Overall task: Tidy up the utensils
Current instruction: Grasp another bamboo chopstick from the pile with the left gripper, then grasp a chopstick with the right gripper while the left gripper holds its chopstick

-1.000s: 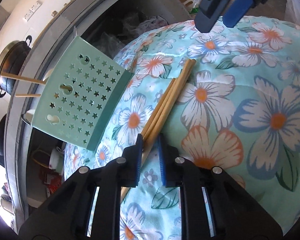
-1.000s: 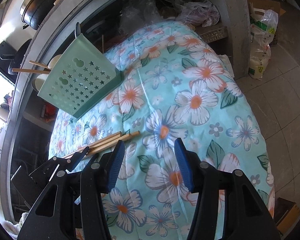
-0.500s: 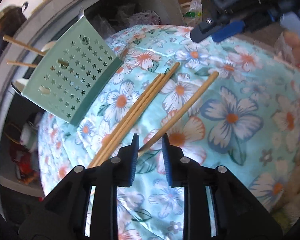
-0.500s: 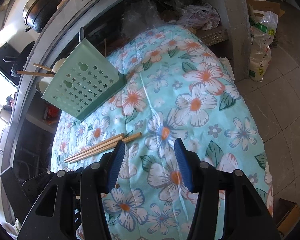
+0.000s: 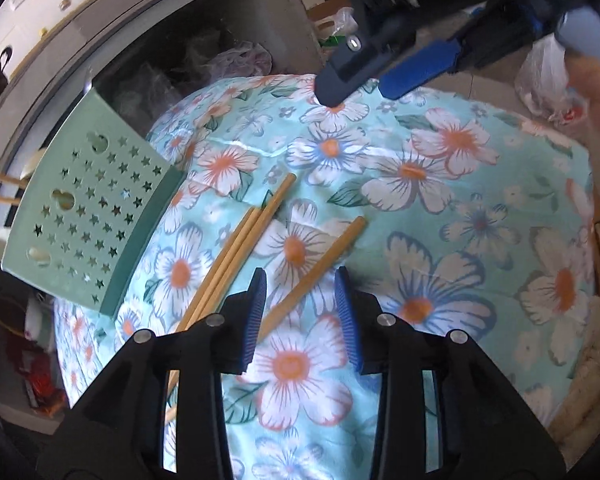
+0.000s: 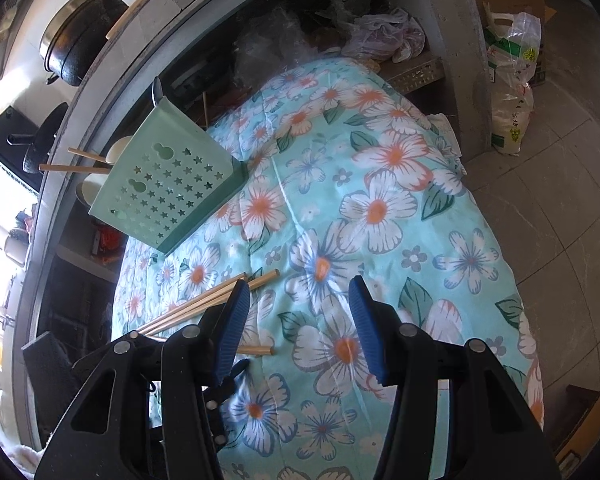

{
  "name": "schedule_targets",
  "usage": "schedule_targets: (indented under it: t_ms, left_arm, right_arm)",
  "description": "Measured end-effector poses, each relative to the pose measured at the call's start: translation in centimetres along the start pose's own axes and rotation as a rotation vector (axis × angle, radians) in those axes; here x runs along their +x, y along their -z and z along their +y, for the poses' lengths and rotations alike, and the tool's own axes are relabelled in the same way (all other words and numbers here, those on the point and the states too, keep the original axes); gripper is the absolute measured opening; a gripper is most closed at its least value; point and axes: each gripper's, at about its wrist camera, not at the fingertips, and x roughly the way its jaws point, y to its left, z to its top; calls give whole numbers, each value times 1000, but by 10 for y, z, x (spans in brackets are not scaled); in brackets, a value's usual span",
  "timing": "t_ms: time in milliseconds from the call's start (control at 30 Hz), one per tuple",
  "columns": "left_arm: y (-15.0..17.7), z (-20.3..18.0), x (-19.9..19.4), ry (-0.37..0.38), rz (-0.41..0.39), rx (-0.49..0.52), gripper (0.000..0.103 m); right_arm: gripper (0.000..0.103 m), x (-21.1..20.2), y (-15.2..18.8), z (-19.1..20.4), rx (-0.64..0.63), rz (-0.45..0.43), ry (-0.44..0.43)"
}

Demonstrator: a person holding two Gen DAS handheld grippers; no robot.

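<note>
Chopstick (image 5: 314, 270) lies loose between left claw (image 5: 300, 312) jaws — just opened.

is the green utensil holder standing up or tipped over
Upright: the green utensil holder stands on the floral cloth, with chopsticks sticking out of its top.

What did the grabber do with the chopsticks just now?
The left gripper pulled one chopstick away from the other three chopsticks and its jaws have just been opening, letting it go; it now lies apart on the flowered cloth. The green holder and right gripper stayed put.
</note>
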Motion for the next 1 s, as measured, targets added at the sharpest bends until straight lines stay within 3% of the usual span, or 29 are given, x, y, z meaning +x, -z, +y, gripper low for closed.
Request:
schedule_targets:
  t_ms: [100,167,333,467,700,867,1000]
  left_arm:
    - [-1,-5,2,-16,-5,31,30]
    - [-2,-6,2,-2,-7,37,20]
    - [-2,-13,-7,-58,-38,66,16]
    - [-5,-3,-24,-102,-69,34,13]
    - [-6,52,-64,-172,-127,-154,10]
    - [-5,90,-82,-198,-154,-312,9]
    - [-7,108,-81,-206,-151,-379,9]
  right_arm:
    - [51,-2,0,-1,8,-7,-2]
    - [51,-4,0,-2,18,-12,-10]
    - [50,-3,-1,-6,62,-5,-65]
    - [46,-2,-5,-5,96,-2,-121]
    - [38,20,-7,-11,252,57,-284]
    - [34,45,0,-6,316,116,-307]
    - [30,61,2,-9,377,143,-321]
